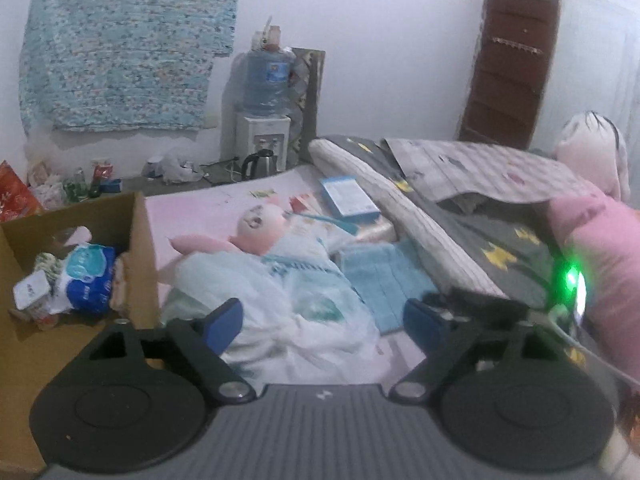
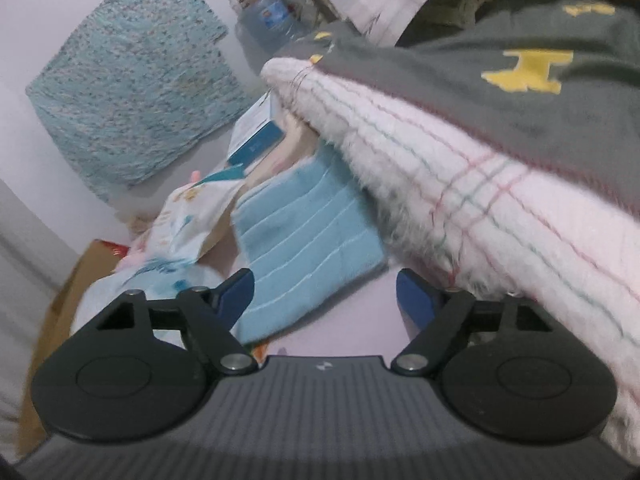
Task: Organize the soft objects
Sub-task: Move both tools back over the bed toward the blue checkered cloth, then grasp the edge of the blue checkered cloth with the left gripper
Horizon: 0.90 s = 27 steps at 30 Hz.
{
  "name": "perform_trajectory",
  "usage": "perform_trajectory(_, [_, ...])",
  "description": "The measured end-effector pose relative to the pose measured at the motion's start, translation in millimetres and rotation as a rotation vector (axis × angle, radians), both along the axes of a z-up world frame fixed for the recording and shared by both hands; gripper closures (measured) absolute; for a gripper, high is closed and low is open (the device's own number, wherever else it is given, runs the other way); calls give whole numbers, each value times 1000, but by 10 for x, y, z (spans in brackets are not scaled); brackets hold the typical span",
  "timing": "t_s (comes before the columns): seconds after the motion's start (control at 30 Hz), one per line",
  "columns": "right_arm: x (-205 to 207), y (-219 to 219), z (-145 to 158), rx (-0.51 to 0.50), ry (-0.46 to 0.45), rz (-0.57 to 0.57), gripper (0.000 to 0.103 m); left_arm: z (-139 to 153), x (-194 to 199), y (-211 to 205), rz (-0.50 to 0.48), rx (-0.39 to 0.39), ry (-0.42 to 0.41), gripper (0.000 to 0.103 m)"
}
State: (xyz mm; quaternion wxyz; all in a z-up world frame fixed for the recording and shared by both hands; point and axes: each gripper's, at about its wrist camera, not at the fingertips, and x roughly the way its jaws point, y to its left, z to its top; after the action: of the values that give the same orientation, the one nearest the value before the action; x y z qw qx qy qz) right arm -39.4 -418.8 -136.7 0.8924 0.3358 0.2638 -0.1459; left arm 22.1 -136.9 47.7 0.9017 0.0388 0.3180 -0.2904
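A pink plush doll [image 1: 260,228] lies on the pink bed sheet [image 1: 192,212], partly under a pale white and green bundle [image 1: 288,300]. My left gripper [image 1: 324,320] hovers over that bundle, jaws open, the pads not pressing on it. A folded light blue towel [image 1: 384,280] lies beside the bundle. In the right wrist view my right gripper [image 2: 326,294] is open just over the near corner of the blue towel [image 2: 304,232], apart from it. A fluffy pink plaid blanket [image 2: 480,184] lies right of the towel under a grey quilt [image 2: 520,100].
An open cardboard box [image 1: 140,248] at the left holds a blue and white pack [image 1: 86,276]. A flat blue carton [image 1: 348,196] rests on the bed. Beyond stand a water dispenser [image 1: 264,120] and a kettle [image 1: 258,162]. A pink sleeve [image 1: 608,260] fills the right edge.
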Motion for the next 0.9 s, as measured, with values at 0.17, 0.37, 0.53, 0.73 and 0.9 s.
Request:
perform_trajectory(0.17, [203,-34,-56,-76,2,-16,47,-135,-179,-62,-29,5,2,39])
perform_trajectory(0.37, [300,-74,-94,-152,32,40,83,-284,-375,8,-37,19,16,47])
perform_trajectory(0.53, [75,-183,-107,-52,31,73,96,-389,-406,75,-35,17,48,52])
perform_trajectory(0.73, [-352,-185,-95,20,48,99,96,-517,-433,56,-66,17,88,59])
perform_trajectory(0.9, [-884,-166,-84,94,79,124,96,-599,-481,-106,-131,22,127,63])
